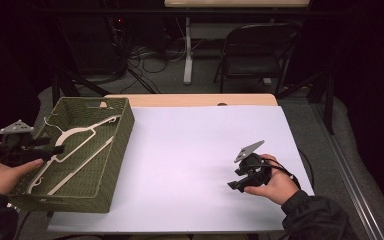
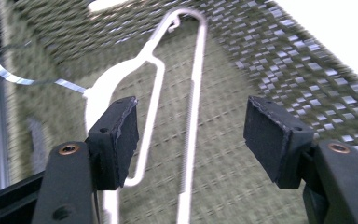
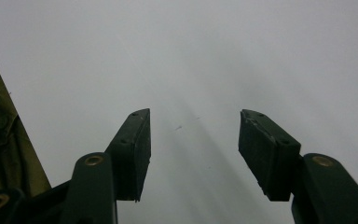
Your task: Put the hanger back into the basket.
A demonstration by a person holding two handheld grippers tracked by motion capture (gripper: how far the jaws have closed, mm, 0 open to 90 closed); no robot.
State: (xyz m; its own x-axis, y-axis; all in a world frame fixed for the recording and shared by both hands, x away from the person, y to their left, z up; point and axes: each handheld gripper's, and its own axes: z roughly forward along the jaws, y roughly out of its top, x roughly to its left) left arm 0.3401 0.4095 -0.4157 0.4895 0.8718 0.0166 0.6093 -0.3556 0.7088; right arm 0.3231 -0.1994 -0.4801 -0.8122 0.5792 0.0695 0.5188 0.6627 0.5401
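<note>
Basket (image 1: 115, 165) of green weave is sitting at the left of the high view, on the white sheet (image 1: 200, 150) that is covering the table, and the white hanger (image 1: 82, 142) is lying slantwise inside it, its hook toward the upper left of the frame. The left gripper (image 1: 55, 149) is hovering over the basket's left wall, its jaws standing released with nothing pinched; in the left gripper view the hanger (image 2: 193, 116) is running between the pads (image 2: 116, 140) without touching them, and the basket (image 2: 270, 60) walls are crowding in on both sides. The right gripper (image 1: 232, 186) is resting at the lower right of the sheet, well apart from the basket, its jaws spread wide over bare sheet (image 3: 191, 60); a green basket corner (image 3: 4, 140) is edging into the left of that view. Beyond the table, a folding chair (image 1: 255, 55), a white table leg (image 1: 187, 50) and loose cables (image 1: 150, 60) are lying in a dark room. The left gripper is covering part of the hanger's lower arm, the hook is hard to make out against the weave, and blur is smearing the basket in the left gripper view. Both sleeves are being cut off by the bottom edge.
</note>
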